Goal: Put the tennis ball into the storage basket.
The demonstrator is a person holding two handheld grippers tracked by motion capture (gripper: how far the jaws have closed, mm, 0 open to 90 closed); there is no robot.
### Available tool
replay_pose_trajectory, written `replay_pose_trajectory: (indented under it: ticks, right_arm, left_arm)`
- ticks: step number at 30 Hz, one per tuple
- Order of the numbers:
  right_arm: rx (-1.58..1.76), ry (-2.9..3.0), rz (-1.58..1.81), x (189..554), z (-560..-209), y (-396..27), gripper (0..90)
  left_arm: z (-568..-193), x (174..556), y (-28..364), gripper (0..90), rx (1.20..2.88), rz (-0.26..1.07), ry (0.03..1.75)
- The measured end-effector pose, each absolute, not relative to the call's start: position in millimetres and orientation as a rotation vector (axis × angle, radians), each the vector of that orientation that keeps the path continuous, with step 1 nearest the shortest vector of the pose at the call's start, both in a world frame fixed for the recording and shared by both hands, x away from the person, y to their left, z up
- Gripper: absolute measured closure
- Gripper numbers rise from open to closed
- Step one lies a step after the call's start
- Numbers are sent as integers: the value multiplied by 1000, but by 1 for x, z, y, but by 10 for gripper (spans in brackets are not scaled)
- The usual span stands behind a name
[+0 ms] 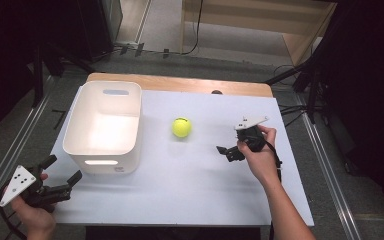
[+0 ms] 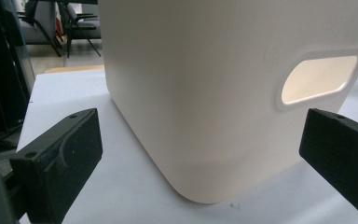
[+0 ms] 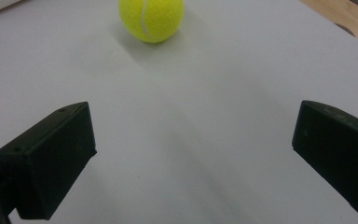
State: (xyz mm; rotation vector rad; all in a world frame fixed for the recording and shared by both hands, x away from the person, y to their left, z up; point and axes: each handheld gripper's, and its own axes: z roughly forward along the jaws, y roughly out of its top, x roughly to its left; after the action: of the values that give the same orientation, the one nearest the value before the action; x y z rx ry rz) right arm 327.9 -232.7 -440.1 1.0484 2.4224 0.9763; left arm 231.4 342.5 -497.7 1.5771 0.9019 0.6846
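The ball (image 1: 181,127) lay on the table (image 1: 190,185) between the bin (image 1: 103,126) and the right gripper (image 1: 228,151), just right of the bin. That gripper was the nearer one, jaws spread wide and empty, aimed left at the ball ahead. A ball has no long axis. The left gripper (image 1: 64,173), also wide open and empty, faced the bin's near corner.

Left tool (image 1: 60,172) and right tool (image 1: 223,150) both hang low with jaws spread wide.
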Motion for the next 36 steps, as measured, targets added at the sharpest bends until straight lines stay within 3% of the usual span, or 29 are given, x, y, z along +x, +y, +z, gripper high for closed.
replay_pose_trajectory:
  ticks: [36]
  right_arm:
    - [999, 2523, 947, 382, -441, -174, 0]
  left_arm:
    - [-498, 231, 343, 0, 1577, 680, 898]
